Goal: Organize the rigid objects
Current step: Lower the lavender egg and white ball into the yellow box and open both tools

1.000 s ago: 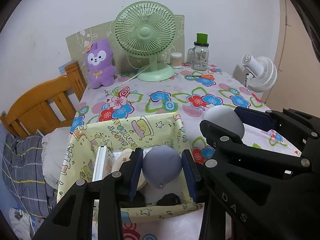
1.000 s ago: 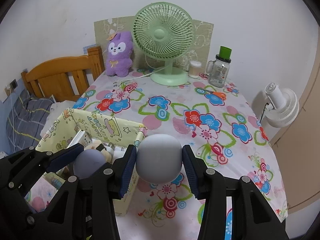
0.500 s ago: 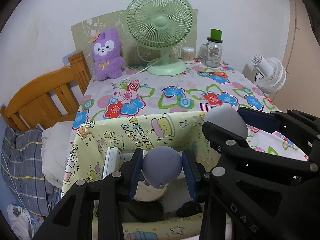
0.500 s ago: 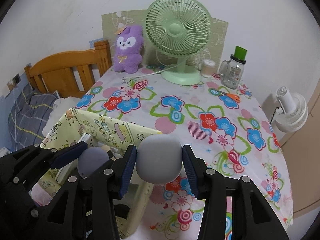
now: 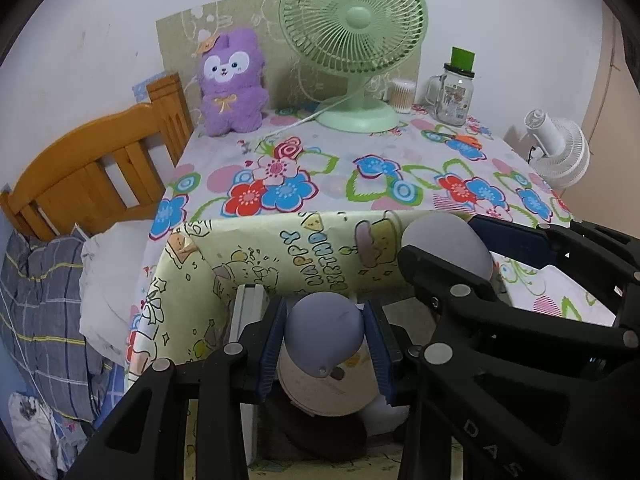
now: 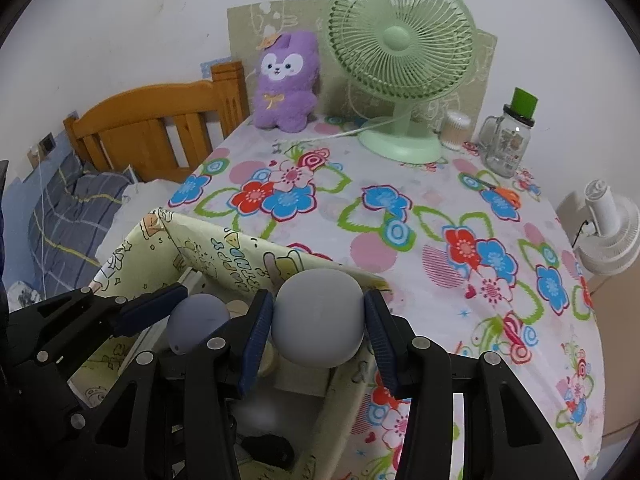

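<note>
grey rounded things: 2, smaller one and bigger one
fans: 2, green and white
plush toys: 1
glass jars: 1
yellow boxes: 1

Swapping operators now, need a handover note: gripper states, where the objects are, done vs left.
Left hand-held gripper: shut on the purple-grey ball, over the inside of the yellow cartoon-print box.
Right hand-held gripper: shut on the grey ball, above the box's far wall.
In the box already: a round beige disc, a white slab on edge, some dark items I can't identify.
Done: both balls carried to the box.
Left: lower and release each ball inside.
</note>
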